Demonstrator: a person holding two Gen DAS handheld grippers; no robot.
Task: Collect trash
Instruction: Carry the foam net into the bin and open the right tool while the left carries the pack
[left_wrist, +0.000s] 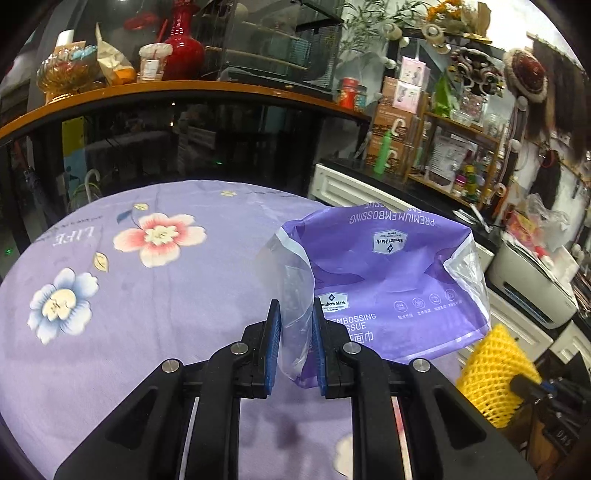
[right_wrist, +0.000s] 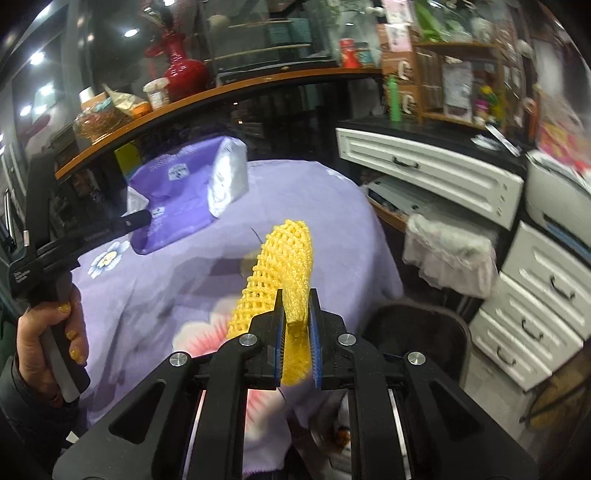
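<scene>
**Both pieces of trash are lifted, and either could slip before it is binned**

On the left, the left gripper (left_wrist: 295, 332) is closed down narrow on a thin, clear edge of the purple tissue wrapper (left_wrist: 388, 273). The rest of the bag balloons out ahead of the fingers, held up above the table (left_wrist: 147, 325) with its purple flowered cloth. The hold is only on a fold of slick film near the corner. That film could slide out between the blue pads, and the wide, loose body of the bag could catch air or brush something and tug itself free.

Further right, the right gripper (right_wrist: 297, 325) is pinched narrow on the yellow foam net (right_wrist: 284, 266), which stands up and curls away from the fingers over the table's edge. The net is soft and springy, so it may compress and creep out of the grip, or snag on the cloth.

At far right in the right wrist view, a dark bin (right_wrist: 417, 332) sits on the floor beside the table, which I take to be the destination. Its opening looks modest, and the billowing wrapper may drape over the rim or fall outside.
</scene>
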